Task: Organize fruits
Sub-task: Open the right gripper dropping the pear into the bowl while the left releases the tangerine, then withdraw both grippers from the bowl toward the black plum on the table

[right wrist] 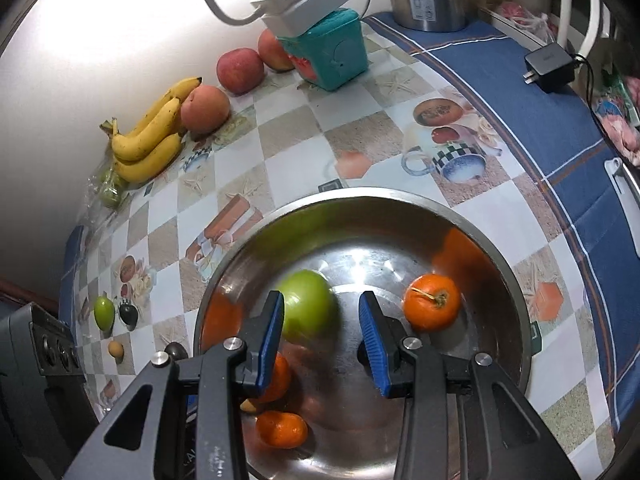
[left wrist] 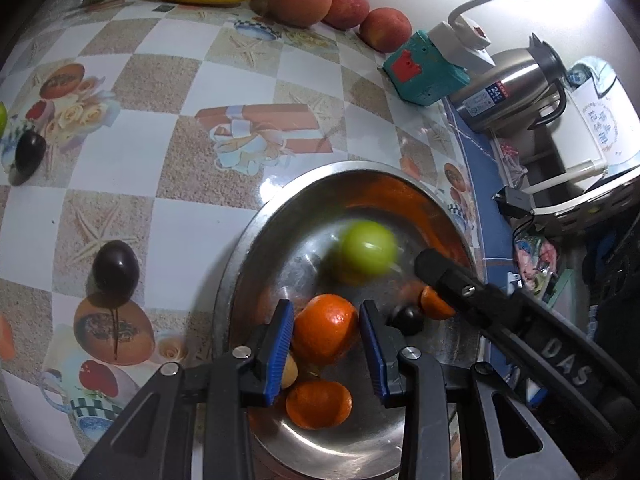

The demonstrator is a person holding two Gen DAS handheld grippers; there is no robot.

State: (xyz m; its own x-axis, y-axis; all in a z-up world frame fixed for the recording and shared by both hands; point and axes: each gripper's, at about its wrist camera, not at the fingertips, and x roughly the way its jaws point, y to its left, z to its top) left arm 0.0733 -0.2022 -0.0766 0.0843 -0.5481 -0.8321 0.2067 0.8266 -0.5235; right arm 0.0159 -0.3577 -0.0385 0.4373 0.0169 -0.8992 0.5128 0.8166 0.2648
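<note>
A steel bowl (left wrist: 236,272) (right wrist: 400,194) holds several fruits. A green apple (left wrist: 366,256) (right wrist: 308,312) in it looks blurred, as if rolling. My left gripper (left wrist: 325,308) hovers open over an orange (left wrist: 326,332) that lies in the bowl beside a small yellow fruit (left wrist: 290,372) and a second orange (left wrist: 320,404). My right gripper (right wrist: 320,296) is open and empty above the bowl, with the apple just past its left finger. In the left wrist view one of its fingers (left wrist: 440,276) reaches in from the right, over a dark plum (left wrist: 408,320) and a stemmed orange (right wrist: 432,306).
Dark plums (left wrist: 116,272) (left wrist: 30,152), a green fruit (right wrist: 104,312) and a small yellow fruit (right wrist: 116,348) lie loose on the patterned tablecloth. Bananas (right wrist: 148,140) and peaches (right wrist: 205,108) line the wall. A teal box (right wrist: 332,52), a kettle (left wrist: 516,84) and a charger (right wrist: 550,66) sit behind.
</note>
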